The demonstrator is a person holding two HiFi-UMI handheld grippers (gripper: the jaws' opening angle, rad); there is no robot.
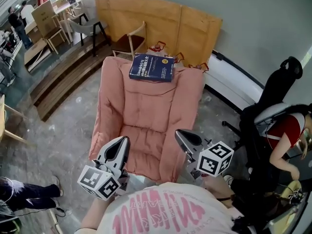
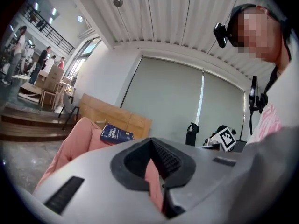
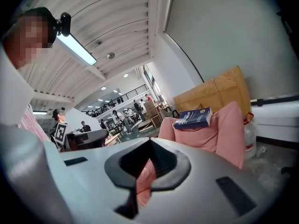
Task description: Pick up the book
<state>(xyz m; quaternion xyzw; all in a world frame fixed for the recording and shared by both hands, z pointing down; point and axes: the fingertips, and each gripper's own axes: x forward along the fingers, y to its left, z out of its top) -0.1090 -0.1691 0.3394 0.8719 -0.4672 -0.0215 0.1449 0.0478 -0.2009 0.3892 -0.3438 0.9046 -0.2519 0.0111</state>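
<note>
Distance is the main fact here: the thick dark-blue book with pale lettering on its cover (image 1: 151, 67) lies flat on the crest of the backrest of the pink padded lounge chair (image 1: 146, 116), at the far end, while both tools hang low at the chair's near end, well apart from it. The left gripper (image 1: 122, 146) and the right gripper (image 1: 183, 138) flank the foot of the seat and point level along it toward the book, which reads as the start of an approach rather than a grasp. Each has its jaws pressed together on nothing; only pink cushion shows beyond the seam between them. They will probably need to part before either can bite the book. From above, the head view gives the layout: the book slightly askew, tan cardboard sheets (image 1: 161, 23) leaning on the wall behind. Both gripper views add the side-on look that the top-down one lacks, showing the book's thickness and one edge jutting past the cushion's crest, likely the easiest place to take hold.
</note>
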